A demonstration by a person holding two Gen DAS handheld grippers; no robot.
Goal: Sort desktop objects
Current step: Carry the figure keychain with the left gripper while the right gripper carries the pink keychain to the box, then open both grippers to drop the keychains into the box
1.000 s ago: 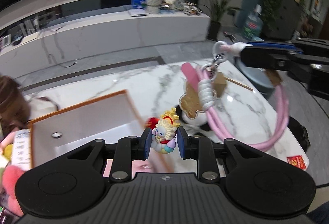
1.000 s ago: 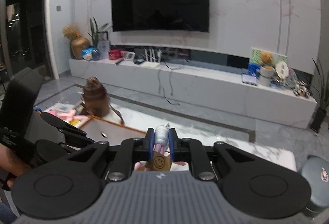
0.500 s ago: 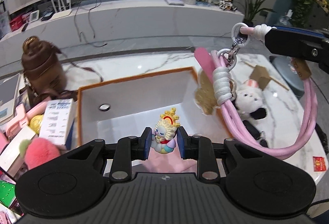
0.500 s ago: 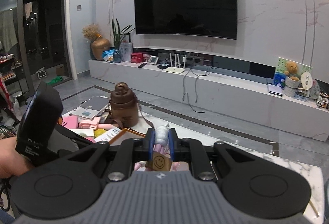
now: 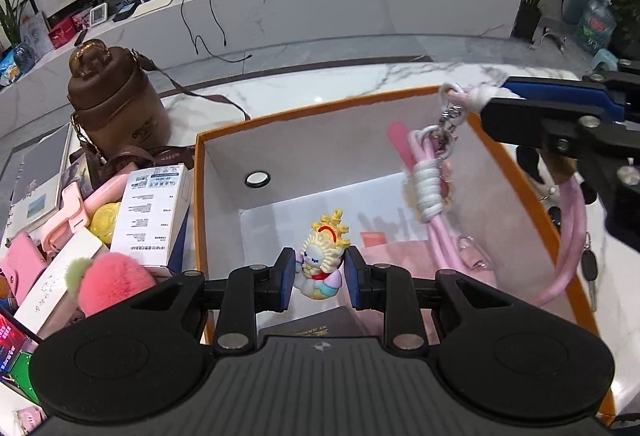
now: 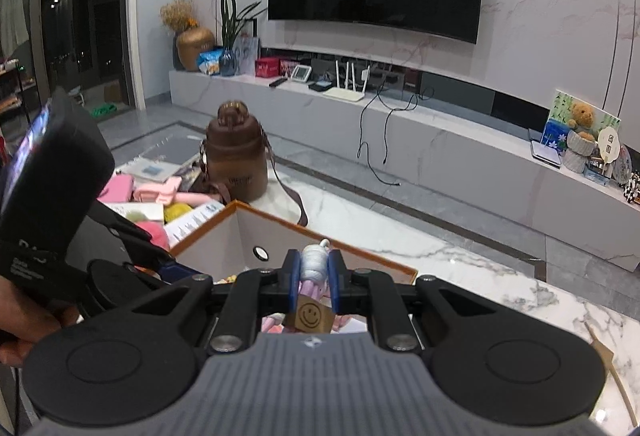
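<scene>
Marble surface (image 5: pixel 304 83) is carrying an orange-rimmed box (image 5: pixel 224 139), and over its open well the left tool (image 5: pixel 318 278) is clamping a small hard figurine (image 5: pixel 322 260) by its sides, light but likely chippable. At the box's right, the right tool (image 6: pixel 314 276) is pinching the limp pink lanyard (image 5: pixel 436 203) at its white wrapped knot, its loop dangling across the right rim, so that rim is looking like the snag while the middle is offering open room.

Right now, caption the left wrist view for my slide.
Left gripper holds a figurine over the orange-rimmed box.

A white marble table (image 5: pixel 360 83) carries an orange-rimmed open box (image 5: pixel 224 171), a brown strapped bottle (image 5: pixel 116 103), a notebook (image 5: pixel 40 175) and piled cartons (image 5: pixel 152 211).
</scene>
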